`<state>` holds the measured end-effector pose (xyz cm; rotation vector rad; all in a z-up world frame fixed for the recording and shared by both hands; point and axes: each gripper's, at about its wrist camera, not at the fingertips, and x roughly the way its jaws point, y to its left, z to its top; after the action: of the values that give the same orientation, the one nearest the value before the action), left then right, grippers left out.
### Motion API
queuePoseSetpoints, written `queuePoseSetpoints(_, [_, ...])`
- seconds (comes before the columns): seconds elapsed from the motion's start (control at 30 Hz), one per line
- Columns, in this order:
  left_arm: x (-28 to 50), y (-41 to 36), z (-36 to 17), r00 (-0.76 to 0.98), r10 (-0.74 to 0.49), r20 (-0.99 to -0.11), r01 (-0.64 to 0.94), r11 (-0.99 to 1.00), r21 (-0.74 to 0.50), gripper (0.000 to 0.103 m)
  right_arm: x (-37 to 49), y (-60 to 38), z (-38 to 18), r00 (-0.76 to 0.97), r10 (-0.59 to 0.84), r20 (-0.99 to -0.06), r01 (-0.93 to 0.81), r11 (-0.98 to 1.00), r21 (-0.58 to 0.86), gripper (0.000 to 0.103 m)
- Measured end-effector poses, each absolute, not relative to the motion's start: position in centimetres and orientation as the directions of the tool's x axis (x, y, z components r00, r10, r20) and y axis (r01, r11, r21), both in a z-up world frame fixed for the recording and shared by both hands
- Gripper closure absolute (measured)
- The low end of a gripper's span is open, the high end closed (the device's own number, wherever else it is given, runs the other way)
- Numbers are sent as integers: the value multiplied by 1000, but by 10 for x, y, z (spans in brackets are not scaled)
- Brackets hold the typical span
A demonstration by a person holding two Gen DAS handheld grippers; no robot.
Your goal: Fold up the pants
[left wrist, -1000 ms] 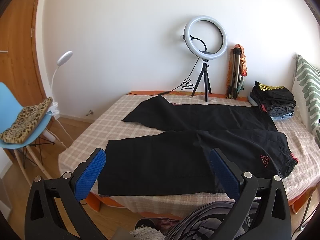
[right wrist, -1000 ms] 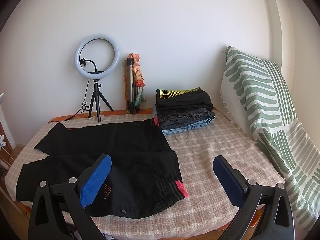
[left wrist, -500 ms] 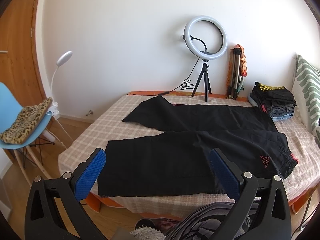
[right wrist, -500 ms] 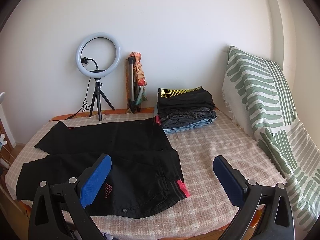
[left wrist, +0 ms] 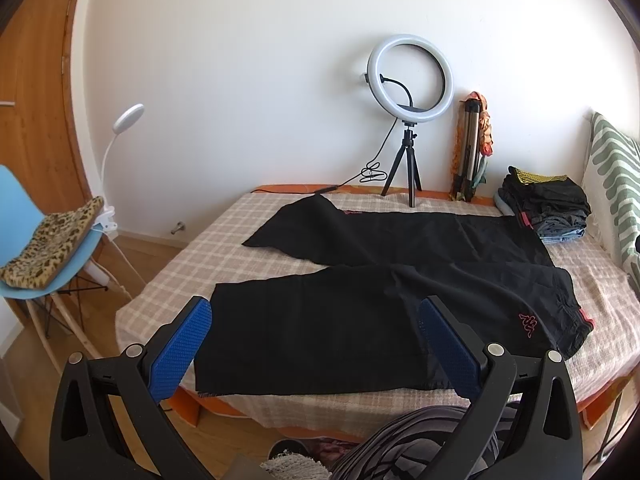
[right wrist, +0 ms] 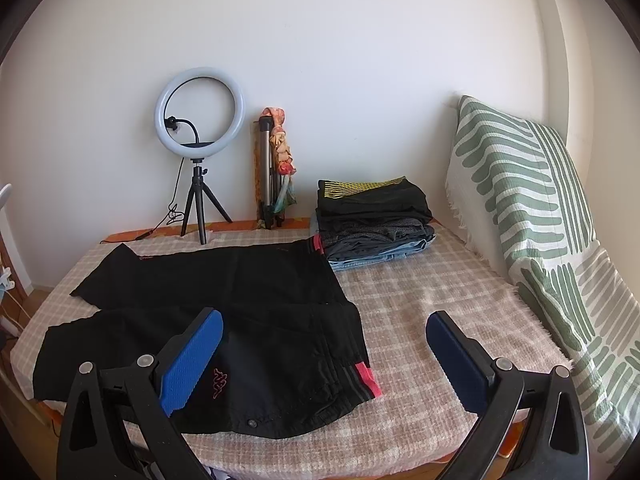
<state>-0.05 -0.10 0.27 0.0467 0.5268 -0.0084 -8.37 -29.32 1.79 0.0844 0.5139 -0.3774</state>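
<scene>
White wall (left wrist: 240, 80), wooden door (left wrist: 36, 120), checked bed (right wrist: 420, 300), blue chair (left wrist: 24, 216), ring light (left wrist: 411, 76).

Left tool (left wrist: 316, 322) and right tool (right wrist: 324, 336) both wide apart

A ring light (left wrist: 411, 78) stands beside folded clothes (right wrist: 374, 220) (stacked) near a striped pillow (right wrist: 520, 184).

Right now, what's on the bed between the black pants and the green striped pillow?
Only bare checked bedspread. In the right wrist view nothing lies between the black pants and the pillow.
</scene>
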Motion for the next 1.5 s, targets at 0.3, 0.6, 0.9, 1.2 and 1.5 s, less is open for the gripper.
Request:
queuePoseSetpoints(0.3, [-1,-2,3,865,6,-502,19,999,46,0,-84,-292,18,804,-333,-493,374,927,-17,0])
queuePoseSetpoints(0.6, [-1,-1,3,866,4,-501,21,999,43,0,-83,-292,18,804,-332,-494,373,928,-16,0])
queuePoseSetpoints(0.9, [1,0,3,864,12,-504,16,999,50,0,-83,-292,18,804,-328,-497,369,929,-16,0])
queuePoseSetpoints(1.2, [4,2,-1,865,24,-501,26,995,92,0,-78,-292,13,807,-308,-504,345,938,-20,0])
queuePoseSetpoints(1.5, [10,23,-18,863,72,-501,57,970,238,0,-64,-285,-8,830,-220,-513,171,975,-140,0])
